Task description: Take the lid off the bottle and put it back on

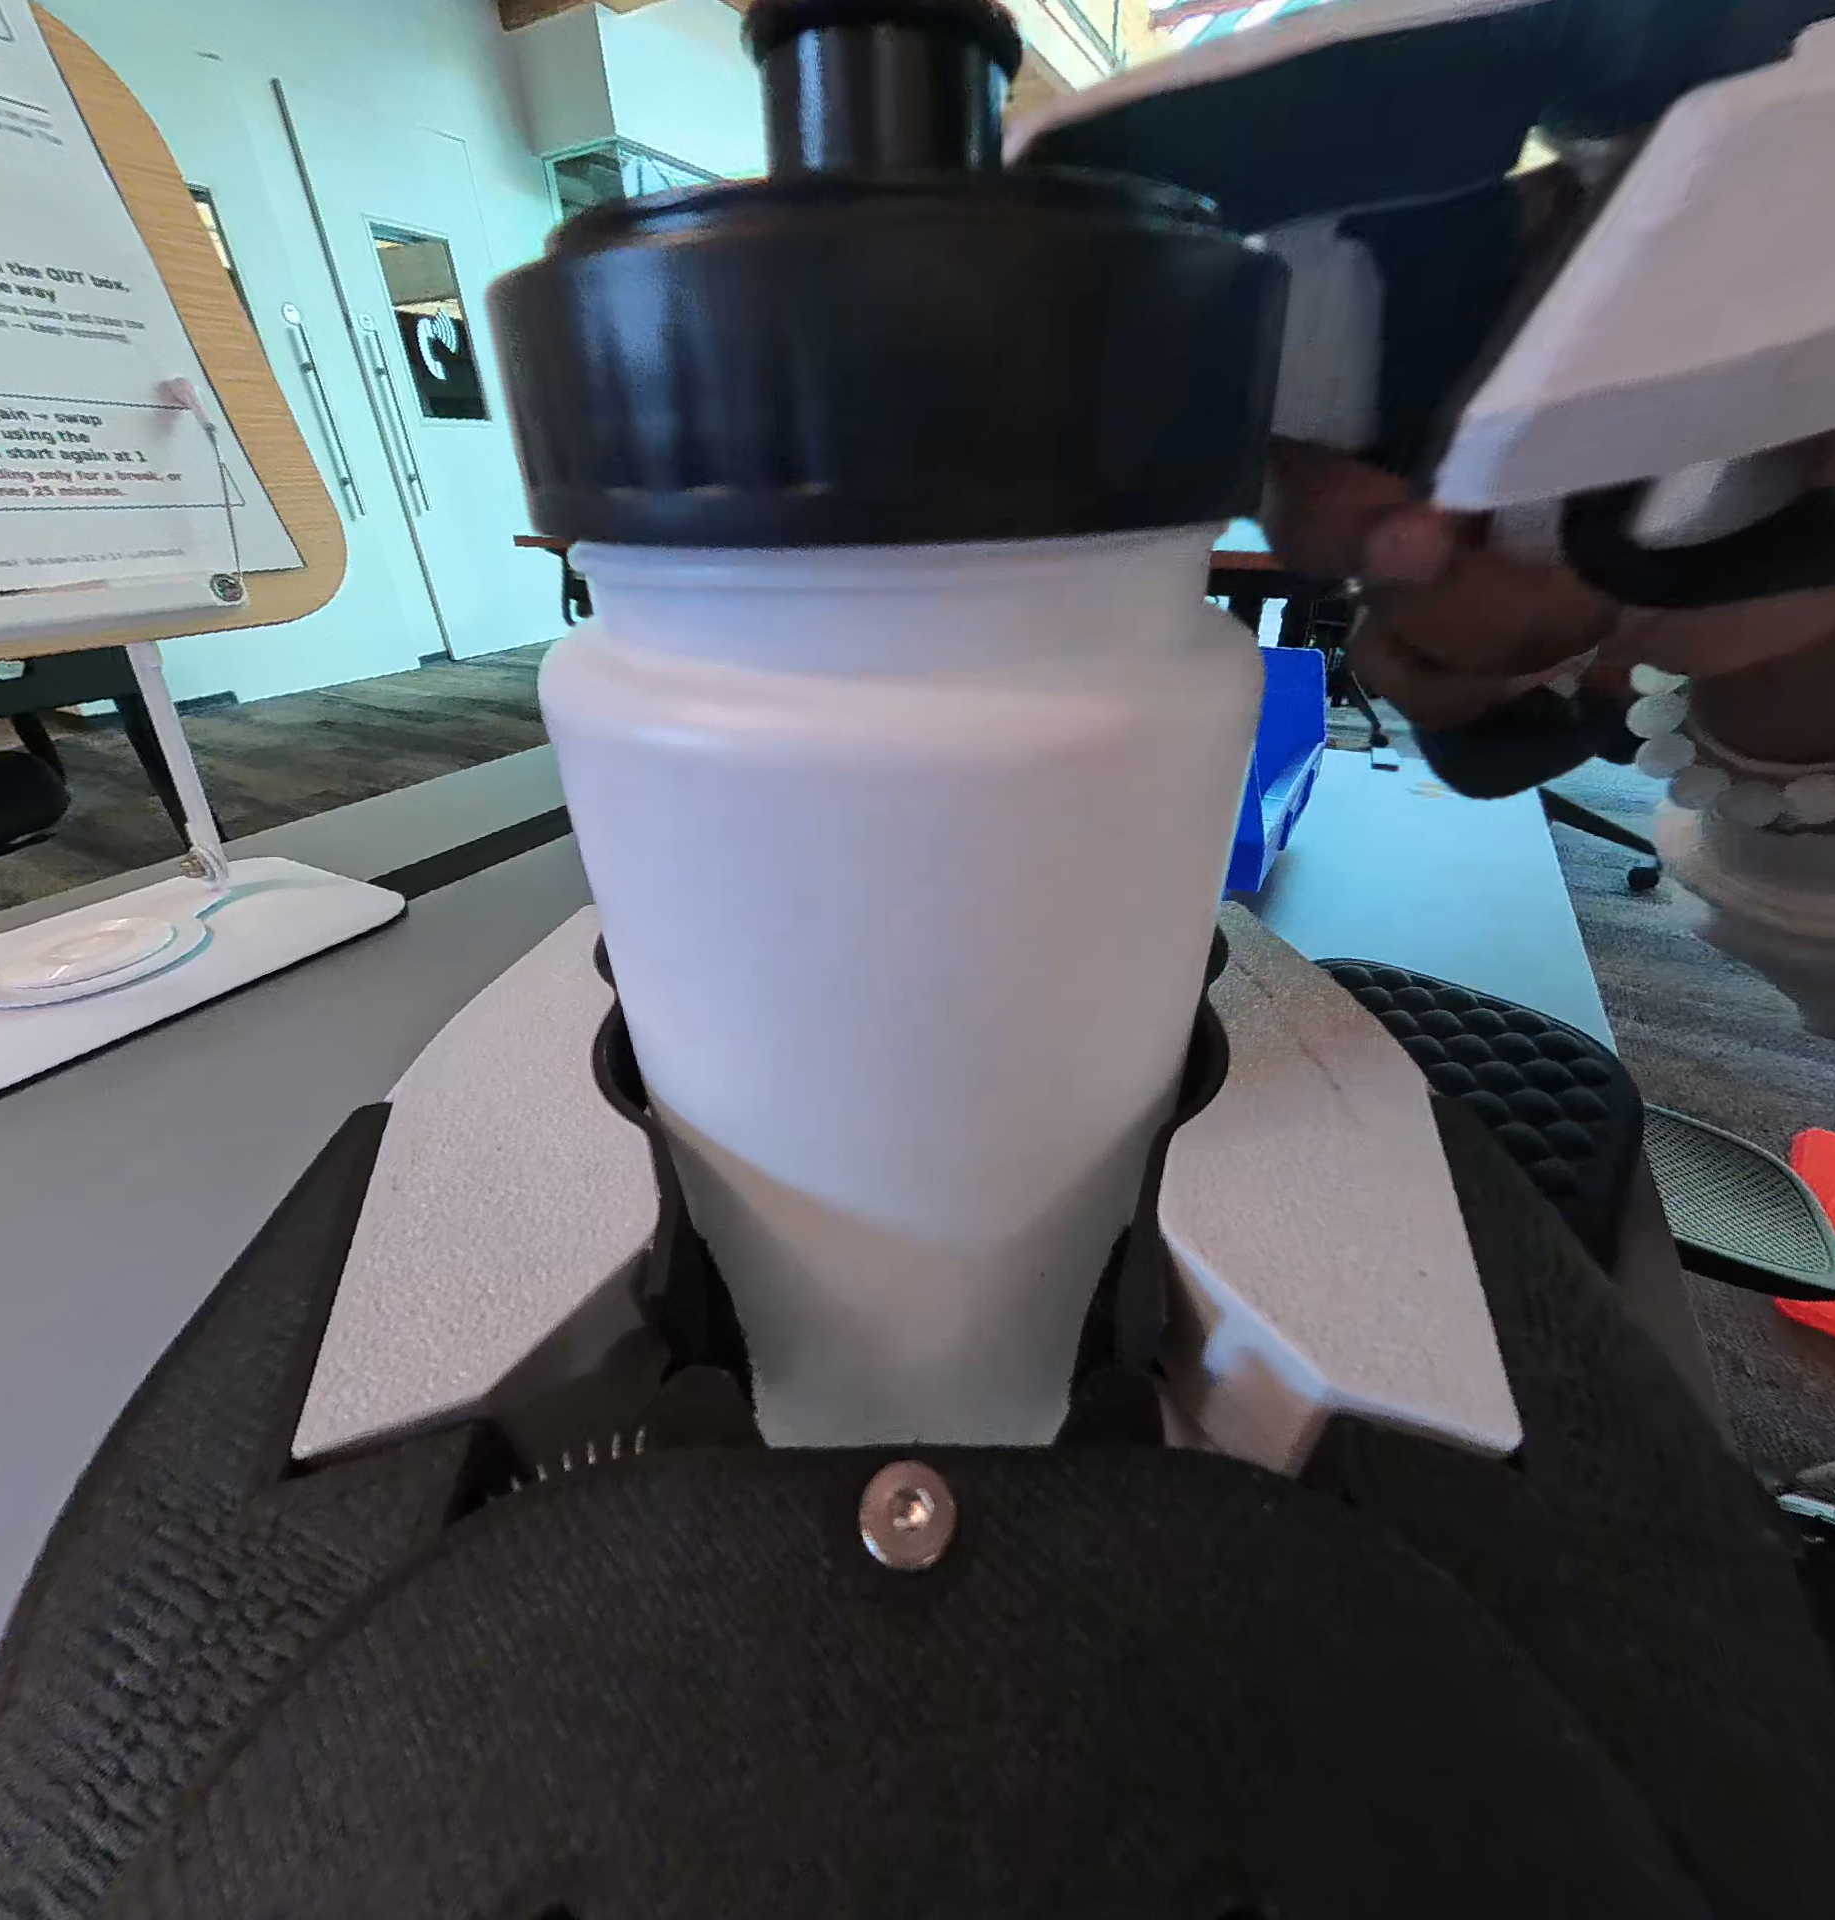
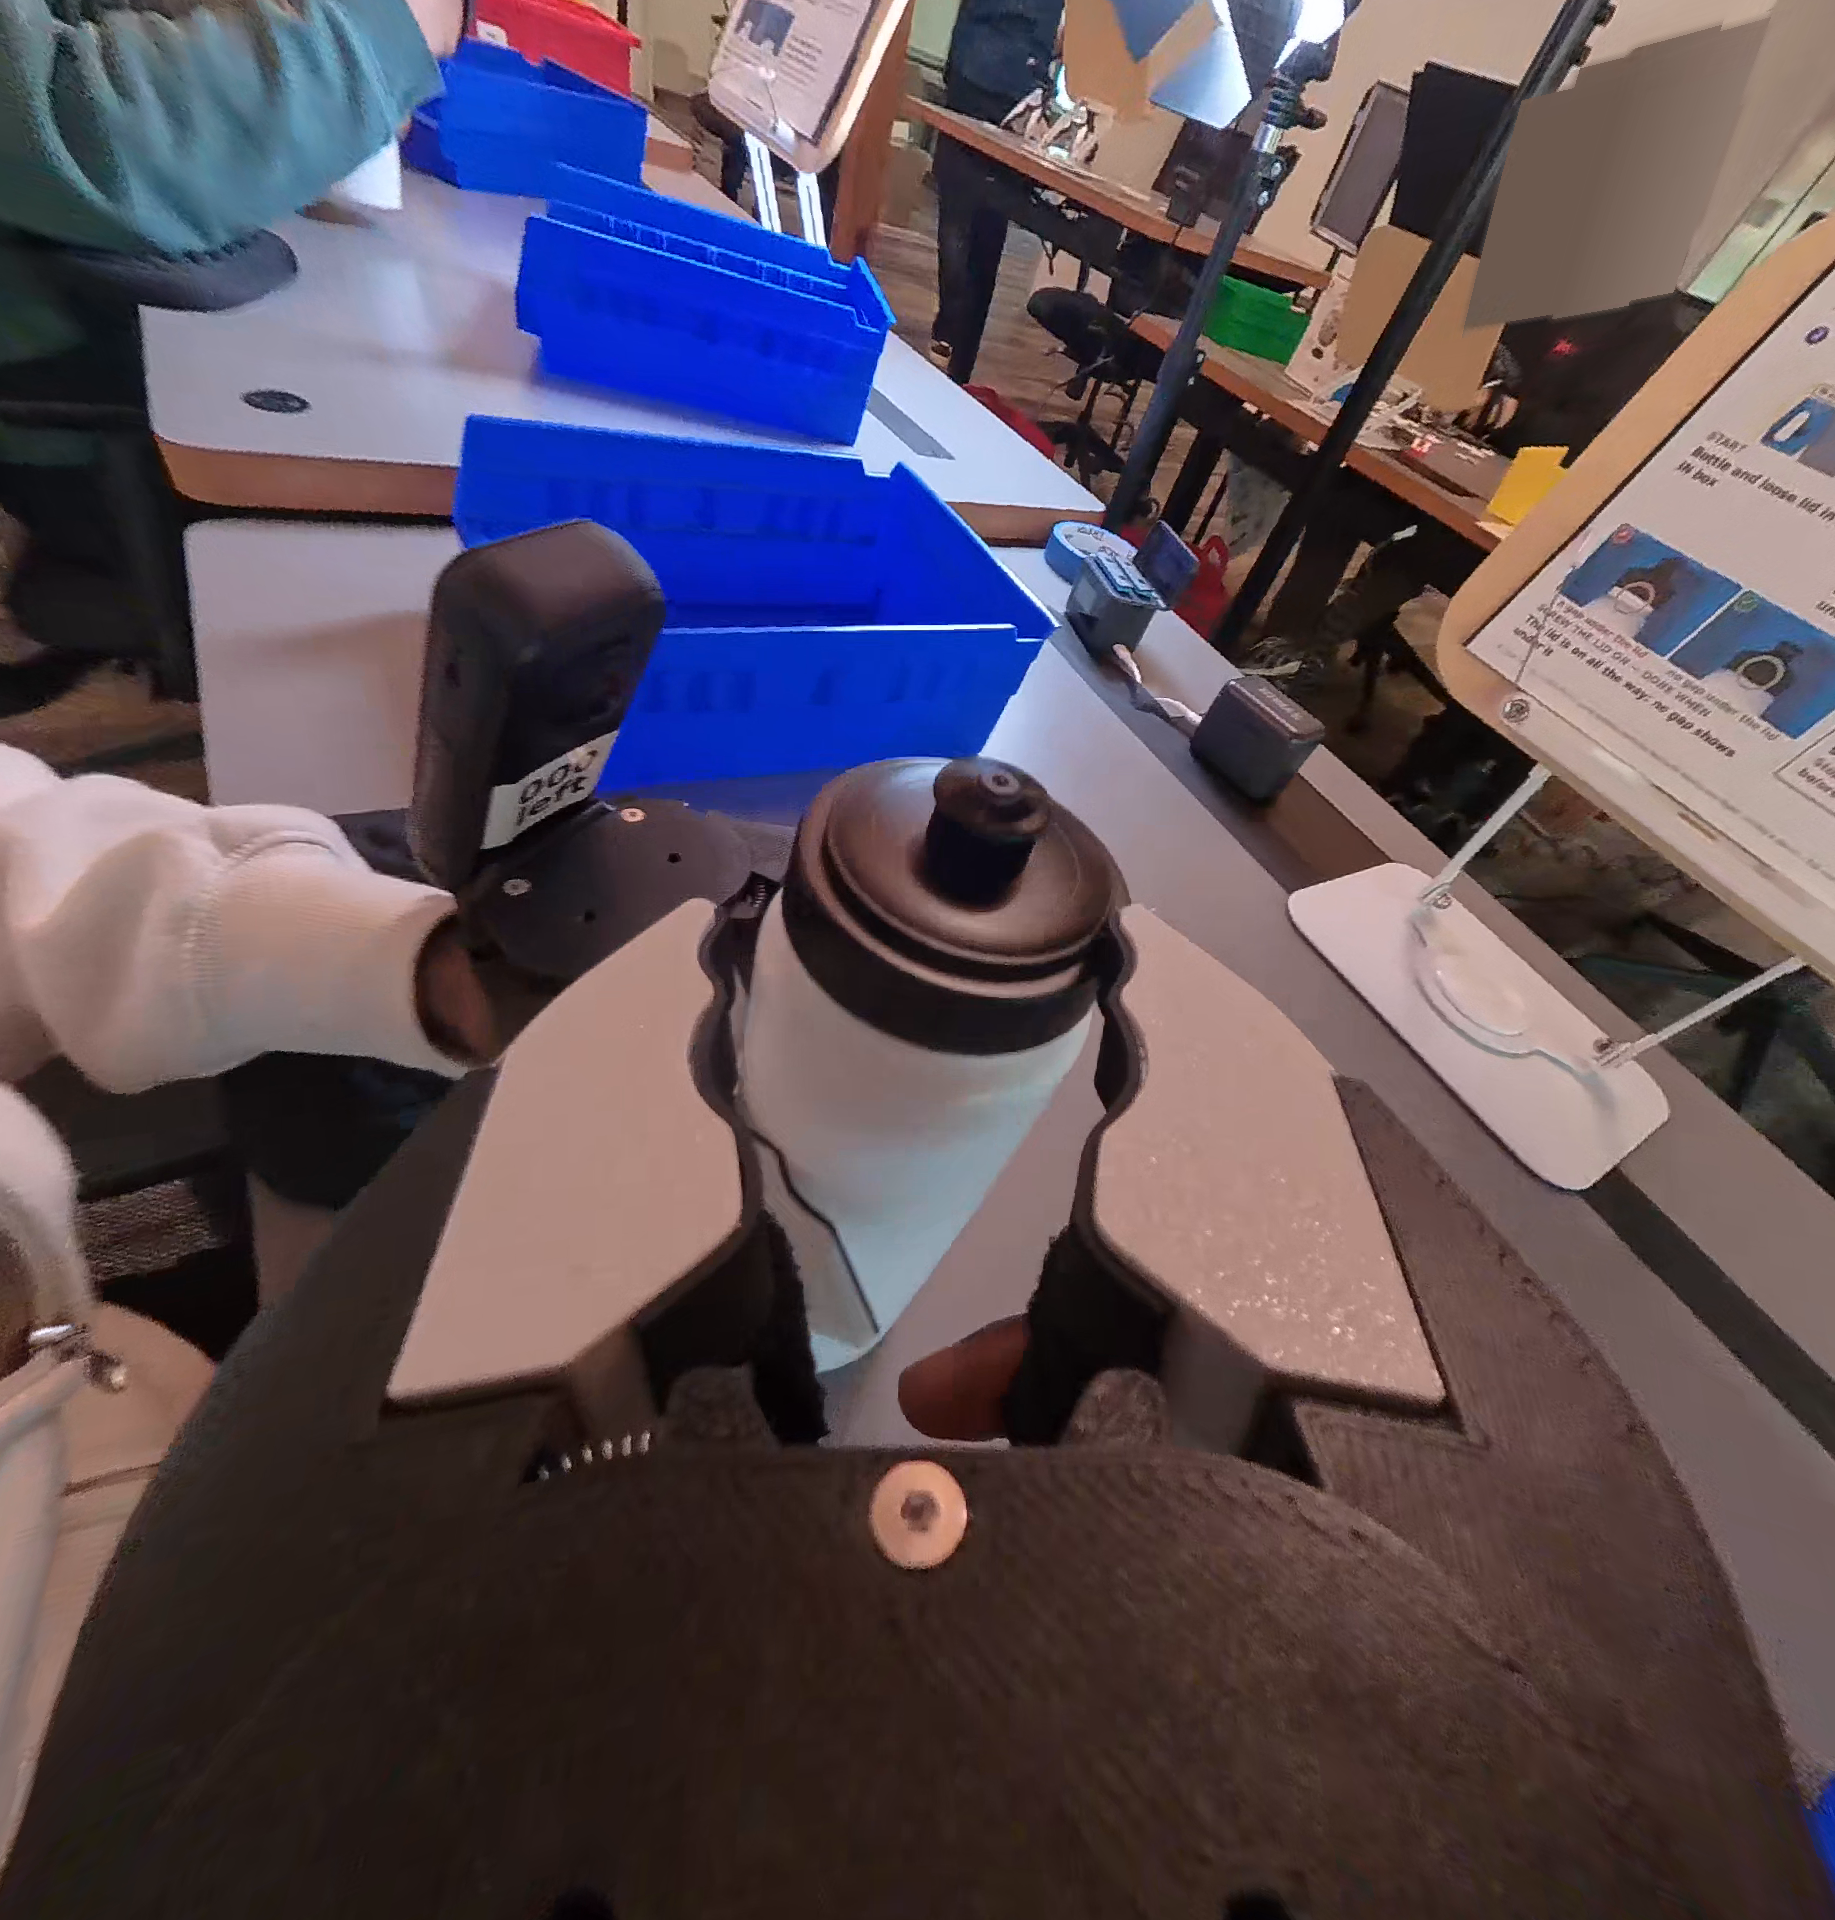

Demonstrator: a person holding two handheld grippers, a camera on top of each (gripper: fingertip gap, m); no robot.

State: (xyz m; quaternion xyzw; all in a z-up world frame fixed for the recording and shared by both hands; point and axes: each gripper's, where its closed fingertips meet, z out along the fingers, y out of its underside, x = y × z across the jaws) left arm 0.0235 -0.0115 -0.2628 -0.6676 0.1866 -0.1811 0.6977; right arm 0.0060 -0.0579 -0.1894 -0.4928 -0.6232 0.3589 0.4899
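A white bottle (image 1: 892,883) with a black spouted lid (image 1: 882,353) stands upright in my left gripper (image 1: 908,966), which is shut on its body. The lid sits on the bottle. In the right wrist view I look down on the bottle (image 2: 892,1122) and lid (image 2: 944,914) between the fingers of my right gripper (image 2: 918,935), which is open on either side of the lid. The right gripper also shows in the left wrist view (image 1: 1412,260), up beside the lid. The left gripper's camera housing (image 2: 528,675) shows to the bottle's left.
Blue bins (image 2: 767,623) (image 2: 705,322) stand on the tables beyond the bottle. An instruction board (image 2: 1671,582) on a white stand base (image 2: 1474,1018) is at the right, with small grey boxes (image 2: 1256,732) along the table edge. A black chair (image 1: 1515,1060) is beside the grey table (image 1: 165,1195). Spacing between my two grippers at the tips: around 8 cm.
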